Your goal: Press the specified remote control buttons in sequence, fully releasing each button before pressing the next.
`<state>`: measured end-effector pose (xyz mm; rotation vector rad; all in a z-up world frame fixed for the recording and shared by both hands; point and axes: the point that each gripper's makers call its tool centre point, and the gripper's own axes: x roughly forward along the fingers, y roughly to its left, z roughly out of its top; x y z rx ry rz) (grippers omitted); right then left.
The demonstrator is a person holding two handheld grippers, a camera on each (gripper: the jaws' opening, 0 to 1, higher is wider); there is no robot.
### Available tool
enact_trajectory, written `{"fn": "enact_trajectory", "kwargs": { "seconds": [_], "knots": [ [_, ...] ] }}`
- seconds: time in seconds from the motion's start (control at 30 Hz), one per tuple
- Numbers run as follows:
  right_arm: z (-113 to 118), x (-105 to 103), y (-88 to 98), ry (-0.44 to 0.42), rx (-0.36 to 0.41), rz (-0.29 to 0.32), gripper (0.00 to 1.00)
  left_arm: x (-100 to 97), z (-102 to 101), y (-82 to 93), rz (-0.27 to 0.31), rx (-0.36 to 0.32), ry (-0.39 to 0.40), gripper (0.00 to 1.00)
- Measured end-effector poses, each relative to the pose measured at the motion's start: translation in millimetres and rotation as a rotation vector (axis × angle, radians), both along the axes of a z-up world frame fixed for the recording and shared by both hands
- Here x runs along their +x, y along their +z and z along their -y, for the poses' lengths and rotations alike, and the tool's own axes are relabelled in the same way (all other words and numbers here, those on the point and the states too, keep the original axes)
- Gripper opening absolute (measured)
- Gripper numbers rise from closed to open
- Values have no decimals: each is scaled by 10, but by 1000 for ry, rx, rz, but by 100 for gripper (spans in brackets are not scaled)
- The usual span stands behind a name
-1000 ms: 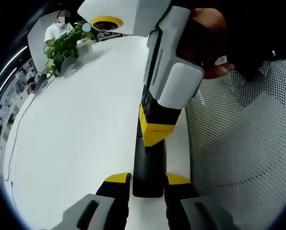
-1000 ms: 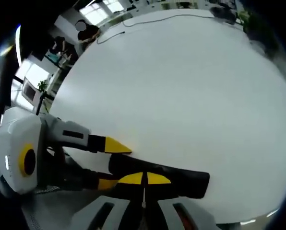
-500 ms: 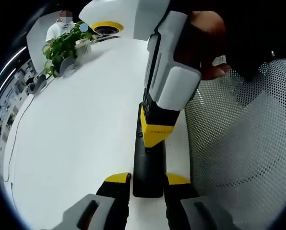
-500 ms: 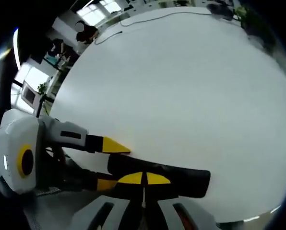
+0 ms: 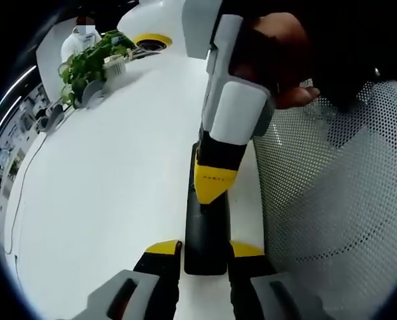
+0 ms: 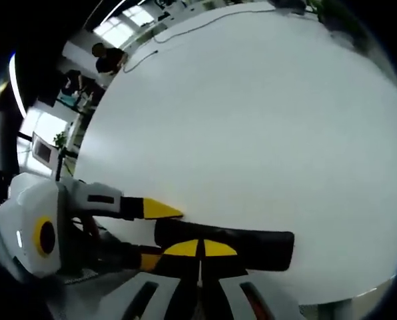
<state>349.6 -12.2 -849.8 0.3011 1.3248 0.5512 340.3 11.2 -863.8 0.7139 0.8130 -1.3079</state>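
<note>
Office: long white table (image 5: pixel 105 173), mesh chair (image 5: pixel 332 200), potted plant (image 5: pixel 85 63), bright windows (image 6: pixel 122 27) behind.

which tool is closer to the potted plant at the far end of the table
Left, though neither is close. The left tool straddles the near end of the remote, facing the potted plant across the table. The right tool sits on the remote, slightly further along.

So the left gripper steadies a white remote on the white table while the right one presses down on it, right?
Not quite: the remote is black, as the left gripper view shows. The left gripper does hold its near end on the white table, and the right gripper bears on it.
</note>
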Motion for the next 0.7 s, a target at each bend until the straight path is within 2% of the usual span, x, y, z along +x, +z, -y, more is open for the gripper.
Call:
{"fn": "enact_trajectory", "kwargs": {
  "seconds": [0.07,0.27,0.7],
  "knots": [
    [-39,-1,28,-6,28,-3,0,2,1,-2,0,0,0,28],
    [-67,-8,16,-6,43,-11,0,4,3,-1,-1,-6,4,28],
    [-69,-30,-30,17,22,-21,0,8,6,-3,-2,-4,4,28]
  ]
}}
